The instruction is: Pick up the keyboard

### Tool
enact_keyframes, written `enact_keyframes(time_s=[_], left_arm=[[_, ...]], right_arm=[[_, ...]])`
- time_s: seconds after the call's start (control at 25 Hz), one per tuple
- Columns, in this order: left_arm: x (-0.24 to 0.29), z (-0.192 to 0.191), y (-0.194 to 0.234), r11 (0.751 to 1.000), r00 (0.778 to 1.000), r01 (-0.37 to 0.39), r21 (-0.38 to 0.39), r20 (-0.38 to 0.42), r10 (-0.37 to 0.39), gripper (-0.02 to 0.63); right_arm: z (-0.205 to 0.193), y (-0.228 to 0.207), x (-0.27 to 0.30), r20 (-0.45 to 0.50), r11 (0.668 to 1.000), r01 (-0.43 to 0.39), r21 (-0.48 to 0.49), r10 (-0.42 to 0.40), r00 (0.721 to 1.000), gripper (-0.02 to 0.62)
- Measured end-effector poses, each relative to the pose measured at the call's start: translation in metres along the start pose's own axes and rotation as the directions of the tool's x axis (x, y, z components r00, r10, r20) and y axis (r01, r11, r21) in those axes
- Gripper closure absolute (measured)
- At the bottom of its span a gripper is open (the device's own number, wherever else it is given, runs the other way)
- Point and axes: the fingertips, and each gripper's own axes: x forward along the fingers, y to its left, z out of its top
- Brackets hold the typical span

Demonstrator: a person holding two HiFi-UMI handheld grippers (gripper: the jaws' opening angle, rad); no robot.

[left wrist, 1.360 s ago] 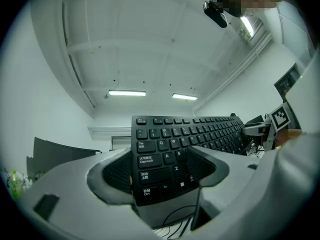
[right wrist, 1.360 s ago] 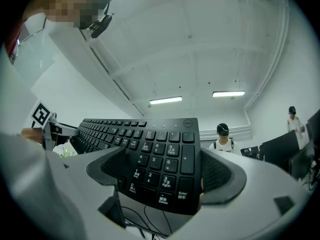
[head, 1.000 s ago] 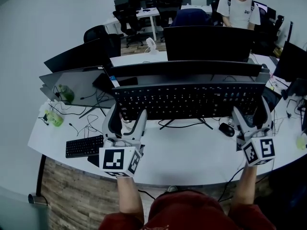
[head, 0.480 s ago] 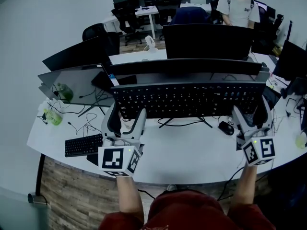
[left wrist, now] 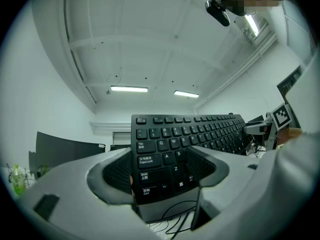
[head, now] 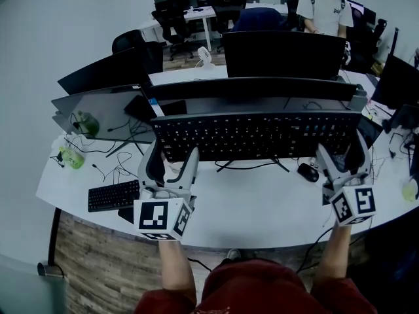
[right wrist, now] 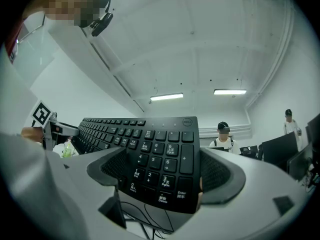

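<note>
Left claw (left wrist: 162,173): the jaws are part-closed and clamped on the left end of the keyboard (left wrist: 192,131). The corner with the Caps Lock, Shift and Ctrl keys sits between the two pads.

Right claw (right wrist: 160,176): the jaws are at much the same width and clamped on the opposite end. The number pad fills the gap between them.

Keyboard, head view: it spans from one claw to the other, roughly level. It is held clear above the white surface (head: 262,208) with its key face turned towards the person. A cable (head: 252,167) loops down from beneath it.

Handling (judged): the keyboard looks like a long, stiff, fairly light plastic slab. One hold at each short end, as shown, suits it because it stops the board from swinging or tipping. The casing looks smooth, so it may slide in the pads, and keys under a pad give way when pressed. The trailing cable may tug if the board is carried far.

Surroundings: a mouse (head: 308,173) and a second, smaller keyboard (head: 114,197) lie on the surface below. Dark monitors (head: 285,56) stand behind, and a person in a white shirt (head: 322,8) stands at the far desks.
</note>
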Motion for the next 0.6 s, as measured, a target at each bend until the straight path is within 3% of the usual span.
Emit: enact_keyframes(time_s=[0.6], left_arm=[[-0.0001,0.0022,-0.0003,1.0,1.0,0.009,-0.013,-0.006,-0.009,0.279]], right_arm=[[0.0052,-0.0011,-0.0038,-0.023,1.0,0.015,-0.013,-0.015,1.0,0.159]])
